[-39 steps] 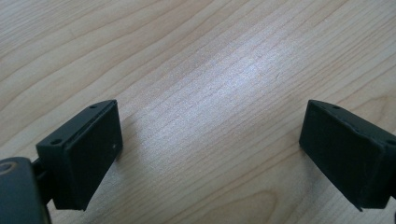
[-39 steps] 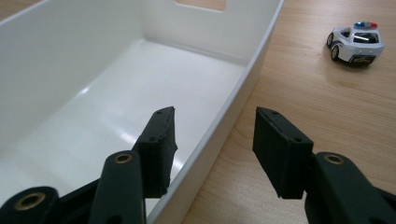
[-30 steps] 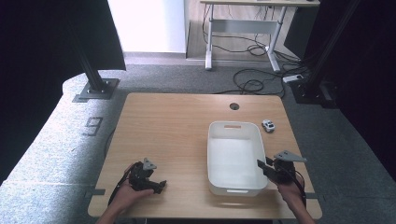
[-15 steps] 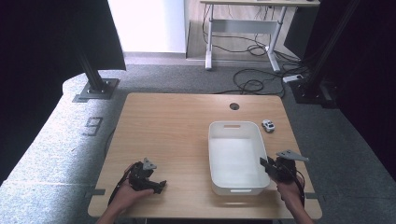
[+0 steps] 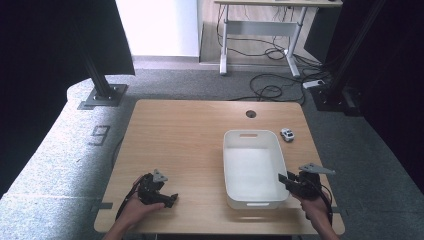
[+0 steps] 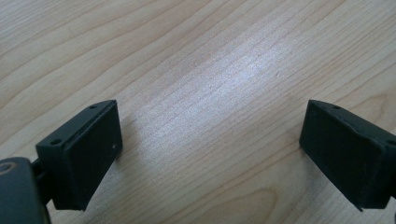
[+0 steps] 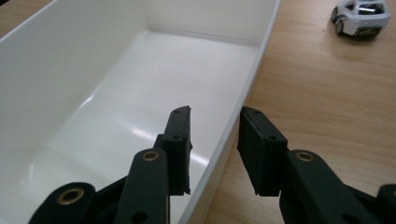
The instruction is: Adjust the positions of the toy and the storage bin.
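High view: white tub (image 5: 254, 170) on the wooden counter (image 5: 180, 140), right of centre; small toy car (image 5: 287, 134) just beside its far right corner. Right gripper (image 5: 289, 181) at the tub's near right rim; left gripper (image 5: 169, 200) low on bare wood, well apart.

Left gripper view: jaws spread wide over bare counter, holding nothing.

Right gripper view: jaws straddle the tub's right wall (image 7: 243, 100), narrowly parted, one inside, one outside; contact unclear.

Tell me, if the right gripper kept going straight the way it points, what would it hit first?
Probably the white bin. The right gripper already straddles its right wall, one jaw inside and one outside, so it would likely slide along that wall. The toy car sits off to the side.
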